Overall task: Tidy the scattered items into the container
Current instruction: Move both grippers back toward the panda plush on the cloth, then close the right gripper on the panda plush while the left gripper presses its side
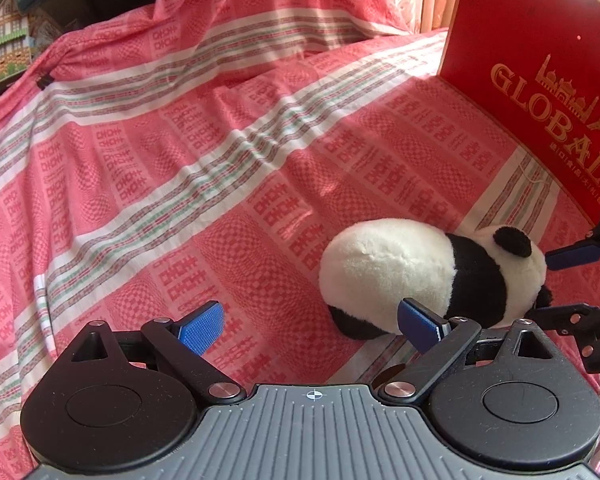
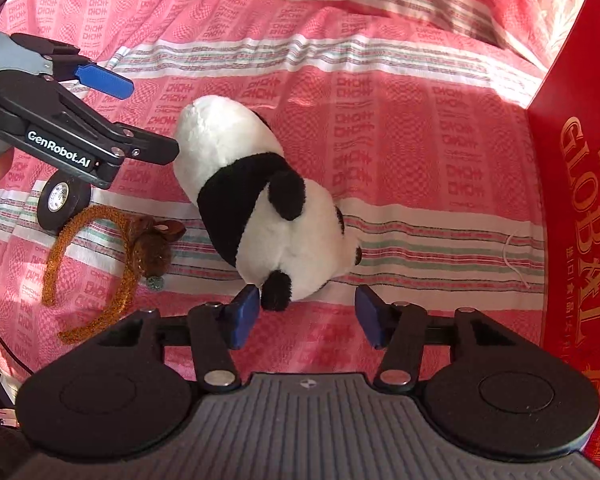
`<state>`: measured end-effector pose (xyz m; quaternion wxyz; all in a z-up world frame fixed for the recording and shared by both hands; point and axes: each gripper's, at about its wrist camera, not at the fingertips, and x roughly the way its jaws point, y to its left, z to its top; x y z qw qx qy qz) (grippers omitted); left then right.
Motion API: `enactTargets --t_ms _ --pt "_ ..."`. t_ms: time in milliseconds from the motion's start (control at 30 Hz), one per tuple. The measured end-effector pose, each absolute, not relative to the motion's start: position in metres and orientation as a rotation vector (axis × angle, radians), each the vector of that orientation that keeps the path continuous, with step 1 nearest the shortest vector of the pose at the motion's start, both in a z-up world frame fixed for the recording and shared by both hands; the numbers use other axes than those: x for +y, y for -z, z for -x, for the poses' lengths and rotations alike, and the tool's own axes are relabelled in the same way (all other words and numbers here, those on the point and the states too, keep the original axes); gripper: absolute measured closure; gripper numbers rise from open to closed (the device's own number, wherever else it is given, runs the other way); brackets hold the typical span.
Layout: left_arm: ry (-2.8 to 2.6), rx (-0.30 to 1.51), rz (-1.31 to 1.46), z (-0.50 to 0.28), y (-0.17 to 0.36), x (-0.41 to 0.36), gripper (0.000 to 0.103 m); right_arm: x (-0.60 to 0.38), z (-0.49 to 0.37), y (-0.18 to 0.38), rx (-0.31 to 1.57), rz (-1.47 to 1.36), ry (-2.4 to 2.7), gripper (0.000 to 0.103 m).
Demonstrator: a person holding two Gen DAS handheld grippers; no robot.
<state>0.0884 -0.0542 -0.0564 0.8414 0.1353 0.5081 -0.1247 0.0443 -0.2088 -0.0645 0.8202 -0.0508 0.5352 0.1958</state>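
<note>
Plush panda lies just beside the red box; light, soft, compressible. Both tools released: right tool near its head, left tool by its rump; grip the midsection.

Fluffy plush on the panda, matt woven cloth on the pink bedspread beneath it. Upper right, the red box shows smooth card (gold lettering, slightly shiny), while lower left in the right wrist view lies a fuzzy, glittery headband beside a glossy black tape roll.

A black-and-white plush panda lies on its side, near the upright red box; a roll of black tape touches a brown glittery headband farther off
</note>
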Motion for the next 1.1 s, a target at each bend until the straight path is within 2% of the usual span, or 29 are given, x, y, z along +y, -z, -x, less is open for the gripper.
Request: enactTargets --t_ms 433,567,1100 --pt "0.307 1.063 -0.242 -0.115 0.059 -0.073 0.003 -0.233 -0.079 0.062 1.101 0.044 -0.346 0.047" --pt "0.351 1.066 -0.251 -0.123 0.063 -0.08 0.0 -0.236 -0.079 0.06 1.1 0.042 -0.355 0.042" --pt "0.565 1.106 -0.289 -0.131 0.086 -0.116 0.0 -0.229 -0.082 0.069 1.126 0.102 -0.397 0.021"
